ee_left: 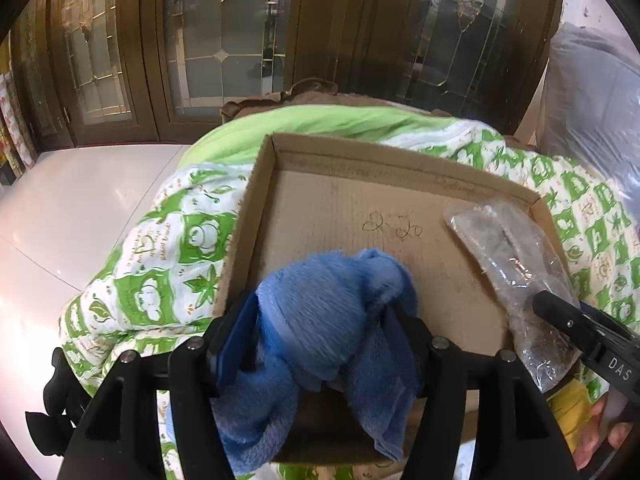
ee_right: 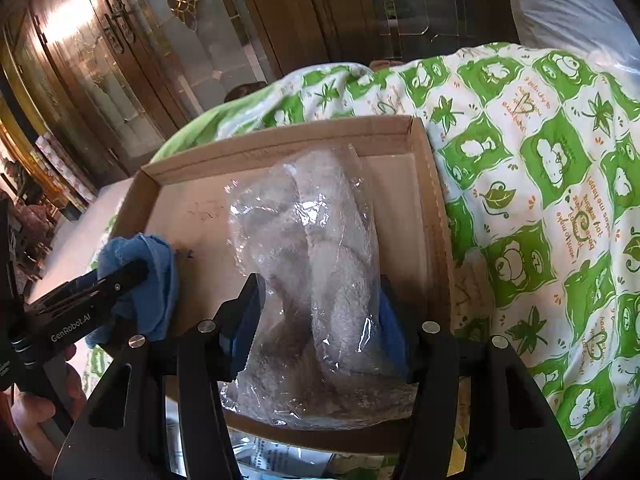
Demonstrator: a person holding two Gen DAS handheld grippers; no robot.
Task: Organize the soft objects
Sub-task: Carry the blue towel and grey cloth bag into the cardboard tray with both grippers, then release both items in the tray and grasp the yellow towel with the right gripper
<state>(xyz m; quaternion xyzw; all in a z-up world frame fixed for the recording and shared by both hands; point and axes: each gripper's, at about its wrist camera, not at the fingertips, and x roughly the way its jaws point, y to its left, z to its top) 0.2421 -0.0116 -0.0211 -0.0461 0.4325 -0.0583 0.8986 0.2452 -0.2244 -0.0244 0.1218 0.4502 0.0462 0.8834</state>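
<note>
A shallow cardboard box [ee_left: 360, 156] lies on a green-and-white quilt. A blue fleece cloth [ee_left: 332, 312] sits bunched at the box's near left corner and hangs over its front edge. My left gripper [ee_left: 320, 304] stands open astride it, and its blue pads do not squeeze it. A grey fluffy item in a clear plastic bag [ee_right: 320, 264] lies along the right side of the box [ee_right: 280, 136]. My right gripper [ee_right: 320, 280] is open around the bag's near end, and the bag rests on the box floor. The blue cloth [ee_right: 160, 268] shows at left in the right wrist view.
The quilt [ee_right: 540, 160] is heaped around the box on a glossy white surface [ee_left: 60, 220]. A wooden cabinet with leaded glass doors [ee_left: 220, 40] stands behind. A large plastic-wrapped bundle [ee_left: 592, 92] is at the far right. A person's hand [ee_left: 600, 432] holds the right gripper.
</note>
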